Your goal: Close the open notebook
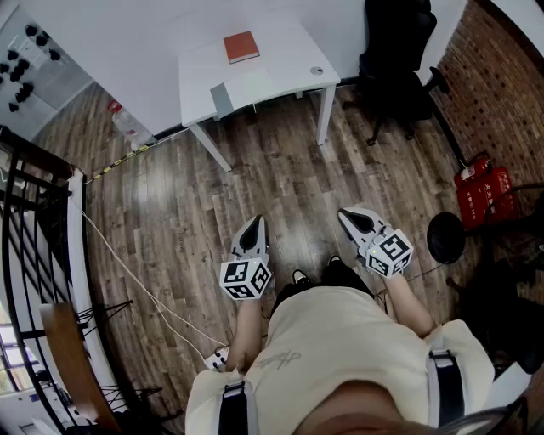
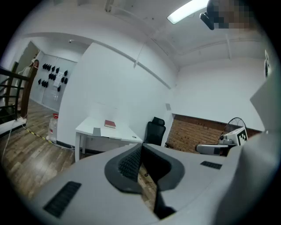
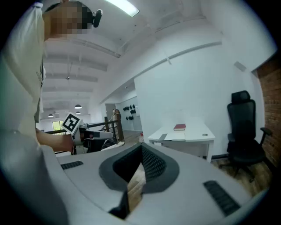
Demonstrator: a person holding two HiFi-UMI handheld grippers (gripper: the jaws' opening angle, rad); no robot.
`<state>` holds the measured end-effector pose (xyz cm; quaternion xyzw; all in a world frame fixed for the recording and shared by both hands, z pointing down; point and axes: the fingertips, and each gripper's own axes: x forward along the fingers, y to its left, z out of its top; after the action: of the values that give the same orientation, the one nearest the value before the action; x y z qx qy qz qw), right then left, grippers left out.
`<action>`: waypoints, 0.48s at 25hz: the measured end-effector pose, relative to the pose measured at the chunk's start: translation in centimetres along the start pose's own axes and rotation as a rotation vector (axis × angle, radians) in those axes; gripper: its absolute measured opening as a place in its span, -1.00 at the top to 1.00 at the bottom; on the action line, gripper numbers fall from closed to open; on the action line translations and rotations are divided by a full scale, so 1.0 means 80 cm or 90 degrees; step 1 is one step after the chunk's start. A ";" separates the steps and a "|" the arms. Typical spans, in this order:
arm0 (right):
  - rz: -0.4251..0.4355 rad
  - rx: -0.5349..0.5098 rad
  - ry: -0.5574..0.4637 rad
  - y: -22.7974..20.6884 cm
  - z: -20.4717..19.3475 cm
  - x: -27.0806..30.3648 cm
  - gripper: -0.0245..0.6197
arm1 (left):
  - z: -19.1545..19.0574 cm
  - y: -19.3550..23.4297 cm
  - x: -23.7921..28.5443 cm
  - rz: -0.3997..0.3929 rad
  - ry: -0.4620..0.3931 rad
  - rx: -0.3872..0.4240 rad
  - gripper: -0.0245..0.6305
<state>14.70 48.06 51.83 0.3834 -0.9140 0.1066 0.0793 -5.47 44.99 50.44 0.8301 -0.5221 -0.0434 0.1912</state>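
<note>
You get bright, even light from ceiling strip (image 2: 188,10). Heavy fisheye bend, black vignette at corners of your gripper views. Faint sheen on wood floor (image 1: 285,225). Close foreground slightly soft.

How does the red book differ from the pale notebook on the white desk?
The red book is one solid colour; the notebook is white with a gray strip on one side. The red book looks smaller; the notebook spreads wider. The red book lies farther back on the desk, the notebook at its front edge. Both lie flat.
</note>
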 end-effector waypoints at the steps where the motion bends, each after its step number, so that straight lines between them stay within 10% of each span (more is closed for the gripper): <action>1: -0.003 -0.003 -0.003 0.001 0.002 0.003 0.90 | 0.000 0.000 0.001 -0.002 0.000 0.003 0.87; 12: 0.002 -0.013 -0.004 0.011 0.016 0.014 0.90 | -0.011 0.019 0.002 0.002 0.013 -0.001 0.87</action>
<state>13.21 47.56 50.74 0.3813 -0.9159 0.0965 0.0799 -6.43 44.53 51.84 0.8294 -0.5214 -0.0354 0.1974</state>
